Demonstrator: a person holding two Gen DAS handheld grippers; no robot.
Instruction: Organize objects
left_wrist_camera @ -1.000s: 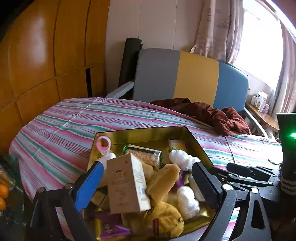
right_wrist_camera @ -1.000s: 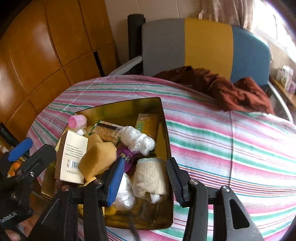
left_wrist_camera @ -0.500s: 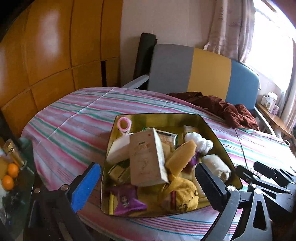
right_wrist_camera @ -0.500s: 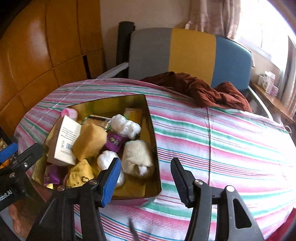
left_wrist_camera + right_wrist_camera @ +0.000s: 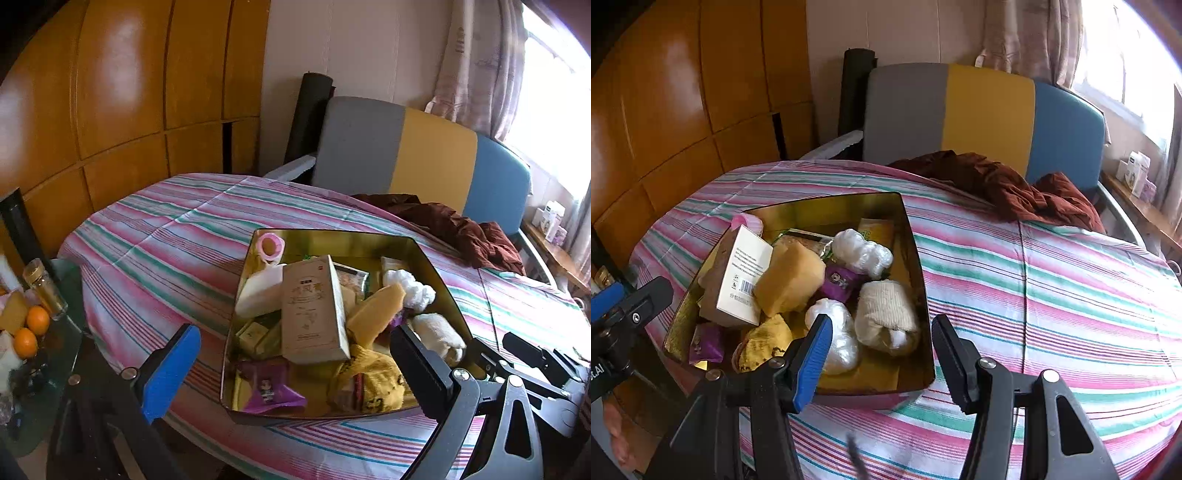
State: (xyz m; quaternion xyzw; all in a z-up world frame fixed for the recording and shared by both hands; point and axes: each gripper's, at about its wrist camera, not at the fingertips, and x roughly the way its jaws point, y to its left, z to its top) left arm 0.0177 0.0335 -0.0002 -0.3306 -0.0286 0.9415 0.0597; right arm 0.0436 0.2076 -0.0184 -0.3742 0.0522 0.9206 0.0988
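Observation:
A gold tin box (image 5: 332, 240) (image 5: 827, 208) sits on the striped table, full of items: a tan carton (image 5: 312, 310) (image 5: 744, 275), a yellow sponge (image 5: 373, 314) (image 5: 790, 282), white plastic-wrapped bundles (image 5: 862, 253), a rolled cream cloth (image 5: 886, 317), purple packets (image 5: 269, 391), a yellow cloth (image 5: 369, 384). My left gripper (image 5: 295, 373) is open and empty, above the box's near edge. My right gripper (image 5: 882, 354) is open and empty, over the box's near right corner.
The striped tablecloth (image 5: 1052, 280) spreads to the right of the box. A dark red cloth (image 5: 1004, 184) lies at the table's far edge before a grey, yellow and blue chair (image 5: 982, 110). Oranges (image 5: 31, 328) and a jar (image 5: 44, 291) sit on a glass side table at left.
Both grippers have pulled back and up from the box, so the whole box and more of the table show. Both stay open and empty.

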